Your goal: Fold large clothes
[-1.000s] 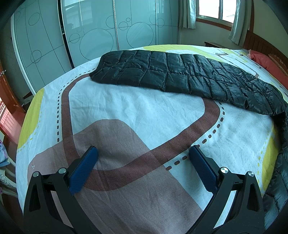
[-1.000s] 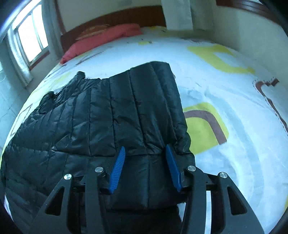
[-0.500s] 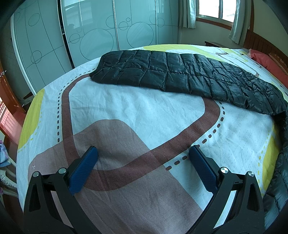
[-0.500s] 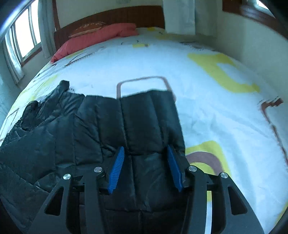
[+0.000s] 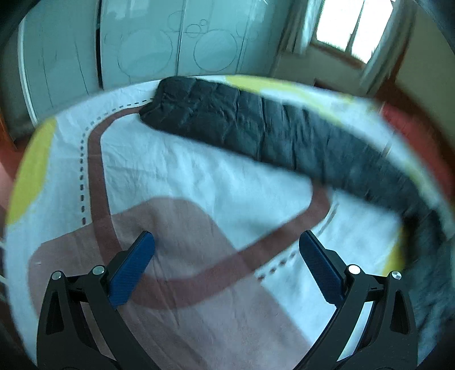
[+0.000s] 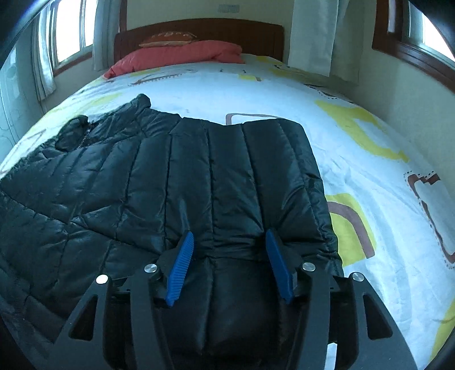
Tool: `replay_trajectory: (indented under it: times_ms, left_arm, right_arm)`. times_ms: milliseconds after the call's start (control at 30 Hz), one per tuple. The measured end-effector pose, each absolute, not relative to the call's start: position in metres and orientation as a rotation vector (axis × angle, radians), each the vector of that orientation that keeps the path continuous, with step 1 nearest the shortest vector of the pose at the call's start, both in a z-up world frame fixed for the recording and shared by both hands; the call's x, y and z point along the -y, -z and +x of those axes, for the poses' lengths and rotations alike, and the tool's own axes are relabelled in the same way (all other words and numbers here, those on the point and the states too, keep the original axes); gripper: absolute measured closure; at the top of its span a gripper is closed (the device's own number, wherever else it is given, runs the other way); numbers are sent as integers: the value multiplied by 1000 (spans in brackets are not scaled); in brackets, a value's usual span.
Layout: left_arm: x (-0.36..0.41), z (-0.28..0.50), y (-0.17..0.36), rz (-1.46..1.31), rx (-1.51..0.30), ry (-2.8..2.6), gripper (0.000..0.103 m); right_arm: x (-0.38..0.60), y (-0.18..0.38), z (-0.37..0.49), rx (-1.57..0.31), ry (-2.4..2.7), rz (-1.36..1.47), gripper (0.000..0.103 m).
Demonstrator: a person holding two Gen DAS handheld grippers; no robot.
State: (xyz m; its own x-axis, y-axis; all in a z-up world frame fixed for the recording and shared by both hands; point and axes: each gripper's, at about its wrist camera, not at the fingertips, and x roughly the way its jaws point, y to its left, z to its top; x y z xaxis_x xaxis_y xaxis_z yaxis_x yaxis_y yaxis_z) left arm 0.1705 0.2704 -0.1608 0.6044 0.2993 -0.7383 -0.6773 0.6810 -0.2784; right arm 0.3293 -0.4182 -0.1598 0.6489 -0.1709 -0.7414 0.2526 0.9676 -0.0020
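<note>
- my right gripper has its blue fingers set narrow around a bunched part of the black quilted jacket; the padded fabric fills the gap between them and humps up toward the camera.
- from the right wrist view the jacket lies spread on the bed, its collar pointing toward the headboard and its bulk running off to the left edge of the view.
- a red pillow lies at the head of the bed, well apart from the jacket.
- my left gripper is spread wide with nothing between its fingers, over the patterned bedsheet.
- in the left wrist view, which is blurred, the jacket stretches as a long dark band across the far side of the bed and curves down along the right edge; it is well apart from the left fingers.
- behind the bed in that view stands a pale wardrobe with circle patterns, and a window to its right.
</note>
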Motion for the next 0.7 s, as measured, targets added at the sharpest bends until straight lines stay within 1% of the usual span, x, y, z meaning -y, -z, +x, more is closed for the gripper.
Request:
replay_trajectory:
  times_ms: [100,167,300,400,467,500,533,567,633,700]
  left_arm:
    - [-306,163,161,-786,-617,-552,2]
    - [-327,164,164,-865,-562,-542,2]
    - [-363,194,168,-837,-549,-565,2]
    - [-386,203,171,-879,-491,-587,3]
    - [-394,208,170,-902,-475,-591,19]
    - [-399,211,171,-924,-475,-588,31]
    - [-400,211,171,-935,-471,-599,37]
    - [-398,209,172,-942,-463,-608,39]
    - [-391,207,174,-947,-450,-577,55]
    - [-388,202,176,-963,-426,-581,56]
  right_arm:
    - [417,160,329,-820,221,124,44]
    - [414,160,328,-817,224,117,43]
    - [411,160,326,-812,229,105,42]
    - [412,160,325,-806,226,107,42]
    - [411,160,325,-803,228,102,42]
    - [411,160,325,-804,228,101,42]
    - [412,161,325,-804,227,101,42]
    - [411,161,325,-803,229,97,42]
    - [410,160,325,-802,233,92,42]
    - [411,160,324,-800,234,91,42]
